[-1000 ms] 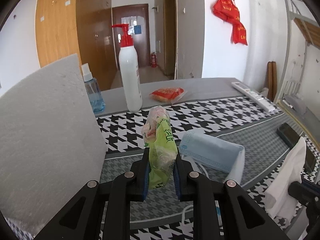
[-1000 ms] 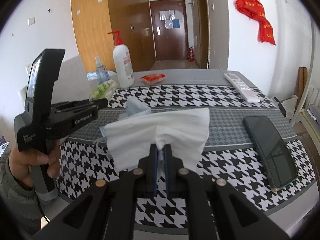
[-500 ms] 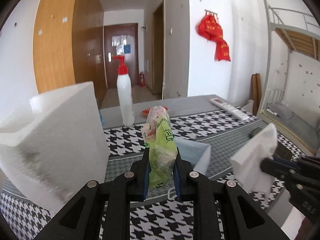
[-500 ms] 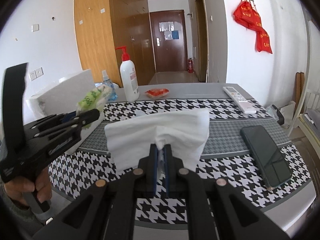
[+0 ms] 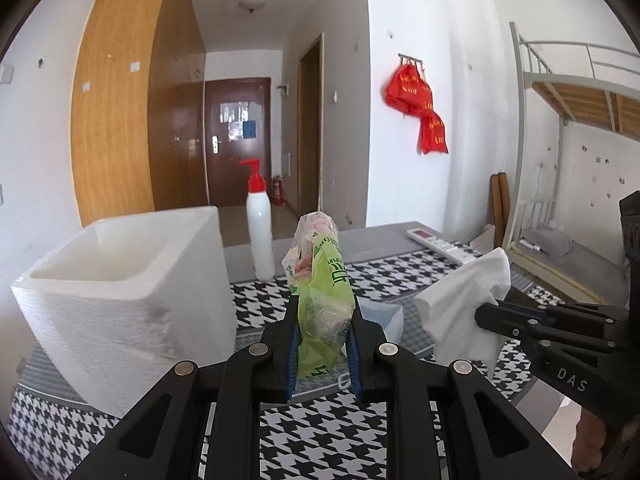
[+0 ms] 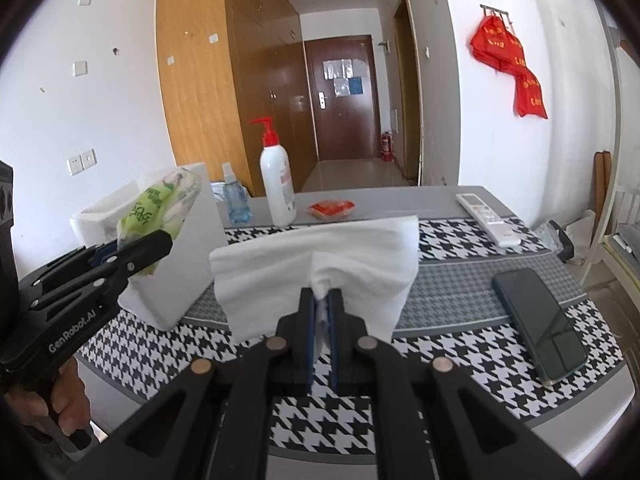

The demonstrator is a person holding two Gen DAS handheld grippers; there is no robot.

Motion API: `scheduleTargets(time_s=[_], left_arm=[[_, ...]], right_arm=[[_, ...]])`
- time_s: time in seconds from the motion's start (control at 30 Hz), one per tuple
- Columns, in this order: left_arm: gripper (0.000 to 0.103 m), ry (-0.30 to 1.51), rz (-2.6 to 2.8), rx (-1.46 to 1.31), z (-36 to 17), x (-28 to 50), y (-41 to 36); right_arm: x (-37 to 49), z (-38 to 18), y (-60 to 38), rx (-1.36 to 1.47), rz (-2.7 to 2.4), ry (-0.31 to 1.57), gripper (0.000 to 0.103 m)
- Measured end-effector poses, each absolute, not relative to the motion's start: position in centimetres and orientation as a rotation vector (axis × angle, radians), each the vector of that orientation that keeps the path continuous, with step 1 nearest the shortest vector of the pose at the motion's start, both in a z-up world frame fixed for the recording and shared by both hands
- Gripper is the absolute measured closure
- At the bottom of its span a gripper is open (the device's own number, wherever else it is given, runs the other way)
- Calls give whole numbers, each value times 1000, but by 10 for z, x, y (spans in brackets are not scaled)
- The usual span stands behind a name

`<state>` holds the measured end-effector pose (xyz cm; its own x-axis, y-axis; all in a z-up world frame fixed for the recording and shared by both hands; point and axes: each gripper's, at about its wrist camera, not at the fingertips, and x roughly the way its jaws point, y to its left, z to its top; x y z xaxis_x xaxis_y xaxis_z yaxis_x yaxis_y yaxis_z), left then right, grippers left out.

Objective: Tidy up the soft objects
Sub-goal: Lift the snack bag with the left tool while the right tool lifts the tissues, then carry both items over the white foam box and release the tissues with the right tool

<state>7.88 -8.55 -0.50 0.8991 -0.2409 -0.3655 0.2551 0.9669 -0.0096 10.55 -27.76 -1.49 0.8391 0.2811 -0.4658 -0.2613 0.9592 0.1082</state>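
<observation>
1. White foam box (image 5: 132, 300) stands at about nine o'clock in the left wrist view, open at the top, on the houndstooth cloth (image 5: 320, 432) of the table.
2. At centre, the left gripper (image 5: 323, 344) has its jaws pressed on a green plastic packet (image 5: 322, 300) — crinkled, translucent, with white lettering and a pinkish top, standing upright between the blue pads.
3. Behind it at twelve o'clock stands a white pump bottle (image 5: 260, 236) with a red head; a pale blue face mask (image 5: 384, 316) lies just right of the packet.
4. At three o'clock the right gripper (image 5: 486, 312) pinches a white tissue (image 5: 464, 308), soft and folded, hanging loosely above the cloth.
5. In the right wrist view the same tissue (image 6: 316, 264) fans out wide above jaws nearly together on its gathered lower edge; the packet (image 6: 160, 208) sits at ten o'clock, in front of the box (image 6: 176, 280).
6. A remote (image 6: 488, 216) lies at two o'clock and a dark phone (image 6: 540, 320) at three o'clock.
7. Compared with a second ago, the box's open top now shows where only its side wall filled the left — and both held things sit higher over the table.
</observation>
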Motion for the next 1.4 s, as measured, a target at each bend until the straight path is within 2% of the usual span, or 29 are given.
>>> scheduleTargets(time_s=[0.53,1.4], left_arm=[[82,293,-198,40,29,60,-62],[82,252,-111,51,59,73,-28]], right_arm=[[103,21,-259,16,318,387,94],[129,49,-224,12,364,343,94]])
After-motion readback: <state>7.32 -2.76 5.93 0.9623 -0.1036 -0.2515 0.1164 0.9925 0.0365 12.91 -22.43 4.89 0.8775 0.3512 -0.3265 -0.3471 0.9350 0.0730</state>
